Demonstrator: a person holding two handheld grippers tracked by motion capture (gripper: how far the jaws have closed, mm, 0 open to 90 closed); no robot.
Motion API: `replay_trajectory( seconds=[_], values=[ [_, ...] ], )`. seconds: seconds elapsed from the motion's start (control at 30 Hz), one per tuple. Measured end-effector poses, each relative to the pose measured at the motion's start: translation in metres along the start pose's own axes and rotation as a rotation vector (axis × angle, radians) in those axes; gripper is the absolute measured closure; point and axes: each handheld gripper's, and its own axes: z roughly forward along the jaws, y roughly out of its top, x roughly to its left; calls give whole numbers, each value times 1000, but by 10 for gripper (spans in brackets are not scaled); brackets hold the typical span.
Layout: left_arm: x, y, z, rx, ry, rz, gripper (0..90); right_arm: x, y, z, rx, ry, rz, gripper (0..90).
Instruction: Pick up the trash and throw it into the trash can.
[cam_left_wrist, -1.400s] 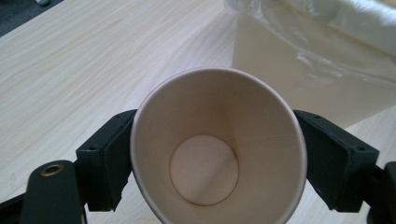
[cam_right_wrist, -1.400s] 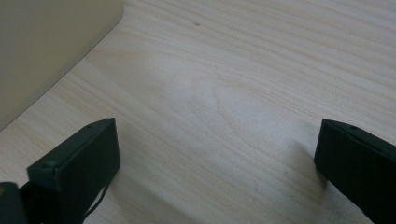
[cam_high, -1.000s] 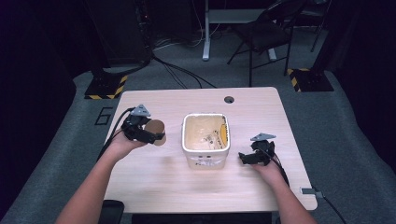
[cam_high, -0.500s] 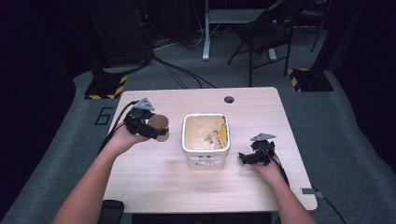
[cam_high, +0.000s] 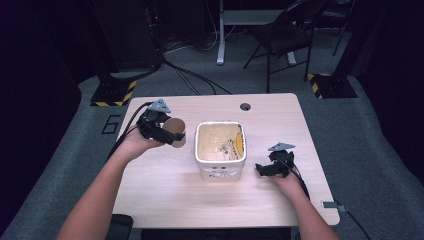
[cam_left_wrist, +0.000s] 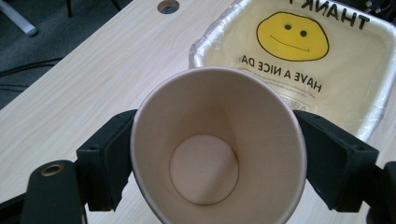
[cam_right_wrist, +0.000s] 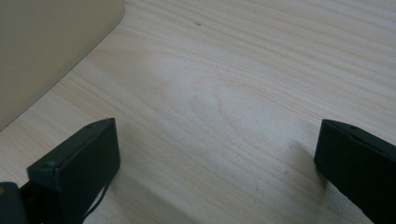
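My left gripper is shut on a brown paper cup, held above the table to the left of the bin. In the left gripper view the empty cup lies between both jaws with its mouth facing the camera. The white bin stands mid-table, lined with a yellowish plastic bag printed with a smiley face. On the table right of the bin rests my right gripper, open and pointing at the bin's side. Its jaws stand wide apart over bare wood.
The light wooden table has a round cable hole near its far edge. Beyond the table stand a chair and floor cables. Free tabletop lies in front of the bin and to both sides.
My left gripper has carried the cup up and a little farther from the person, closer to the bin's far left corner. The right gripper has stayed put.
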Motion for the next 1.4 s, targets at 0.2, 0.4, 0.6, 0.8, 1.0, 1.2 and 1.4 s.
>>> replay_trajectory(
  seconds=[0.2, 0.4, 0.6, 0.8, 1.0, 1.2, 1.4],
  values=[
    [-1, 10, -6, -10, 2, 10, 186, 0, 0, 0, 0, 2, 0, 0],
    [-4, 18, -9, -23, -4, 17, 186, 0, 0, 0, 0, 1, 0, 0],
    [-9, 28, -7, -32, -20, 28, 186, 0, 0, 0, 1, 1, 0, 0],
    [-17, 37, -1, -43, -41, 46, 186, 0, 0, 0, 3, 2, 3, 0],
    [-26, 45, 8, -35, -66, 79, 186, 0, 0, 0, 1, 2, -1, 0],
    [-33, 53, 13, -47, -83, 95, 186, 0, 0, 0, 1, 2, -1, 0],
    [-36, 55, 22, -33, -90, 100, 186, 0, 0, 0, 1, 2, -1, 0]
  ],
)
